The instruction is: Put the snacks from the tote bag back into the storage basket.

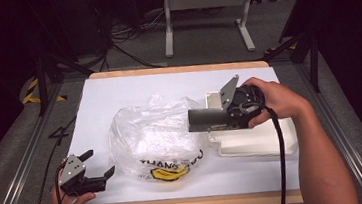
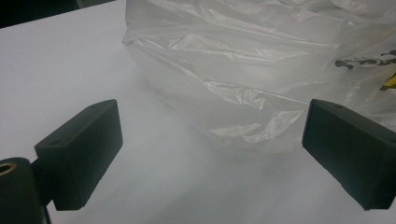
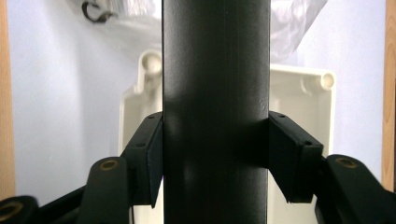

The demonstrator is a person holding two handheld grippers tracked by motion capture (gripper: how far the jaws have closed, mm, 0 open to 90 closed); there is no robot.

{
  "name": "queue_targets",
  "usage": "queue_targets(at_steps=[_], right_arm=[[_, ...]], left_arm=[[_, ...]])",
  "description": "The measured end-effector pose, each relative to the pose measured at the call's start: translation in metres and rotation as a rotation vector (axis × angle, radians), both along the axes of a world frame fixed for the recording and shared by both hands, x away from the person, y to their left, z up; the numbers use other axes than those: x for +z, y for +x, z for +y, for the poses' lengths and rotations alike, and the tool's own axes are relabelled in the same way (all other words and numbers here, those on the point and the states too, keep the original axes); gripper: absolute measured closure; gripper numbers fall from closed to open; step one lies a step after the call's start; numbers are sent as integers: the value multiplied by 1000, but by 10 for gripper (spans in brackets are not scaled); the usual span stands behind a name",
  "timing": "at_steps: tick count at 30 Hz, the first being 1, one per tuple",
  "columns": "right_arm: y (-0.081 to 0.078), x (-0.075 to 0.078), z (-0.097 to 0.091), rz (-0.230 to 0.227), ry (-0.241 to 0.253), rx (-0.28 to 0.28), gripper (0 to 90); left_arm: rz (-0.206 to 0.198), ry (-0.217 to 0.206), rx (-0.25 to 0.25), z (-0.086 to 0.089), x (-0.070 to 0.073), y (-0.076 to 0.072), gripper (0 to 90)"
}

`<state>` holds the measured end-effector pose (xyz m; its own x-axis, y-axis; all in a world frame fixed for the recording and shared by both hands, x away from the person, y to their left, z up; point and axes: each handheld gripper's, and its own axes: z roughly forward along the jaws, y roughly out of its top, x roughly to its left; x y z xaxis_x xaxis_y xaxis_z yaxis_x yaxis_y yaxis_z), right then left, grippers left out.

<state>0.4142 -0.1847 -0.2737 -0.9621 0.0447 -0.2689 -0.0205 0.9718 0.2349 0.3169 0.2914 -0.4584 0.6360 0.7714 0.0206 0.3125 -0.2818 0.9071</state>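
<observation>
A person sits at a table covered with a white sheet (image 1: 118, 95), holding a two-jaw gripper in each hand.

The right gripper (image 1: 221, 118), seen from above at the right of the table, is clamped on a dark grey cylindrical tube (image 1: 205, 115). The tube lies level and points left, with its free end at the edge of a crumpled clear plastic bag with yellow and black print (image 1: 154, 134). In the right gripper view both black pads press flat against the tube's sides (image 3: 215, 116).

Under the tube and hand lies a cream-white plastic tray (image 1: 253, 142), just beside the bag on the right.

The left gripper (image 1: 98, 173) rests near the table's front left corner, held in the left hand (image 1: 70, 200). Its jaws are spread wide with nothing between them — they face the bag's lower left side, close to it but not touching.
</observation>
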Motion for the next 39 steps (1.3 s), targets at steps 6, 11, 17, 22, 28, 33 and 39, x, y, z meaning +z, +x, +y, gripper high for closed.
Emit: queue_targets(at_steps=[6,11,17,22,28,33,39], right_arm=[[-1,-3,-22,5,-1,-30,432],[-1,-7,-40,11,2,-63,432],[-1,-10,-55,16,0,-84,432],[2,-13,-67,17,-8,-91,432],[5,-18,-76,16,-19,-117,432],[8,-21,-79,26,-22,-112,432],[11,-26,-81,34,-22,-110,432]], left_arm=[[1,3,2,0,0,0,59],[6,0,7,0,0,1,59],[8,4,6,0,0,1,59],[5,12,5,-1,0,1,59],[5,16,6,-2,0,1,59],[6,29,8,-3,0,1,60],[4,29,4,-2,0,1,60]])
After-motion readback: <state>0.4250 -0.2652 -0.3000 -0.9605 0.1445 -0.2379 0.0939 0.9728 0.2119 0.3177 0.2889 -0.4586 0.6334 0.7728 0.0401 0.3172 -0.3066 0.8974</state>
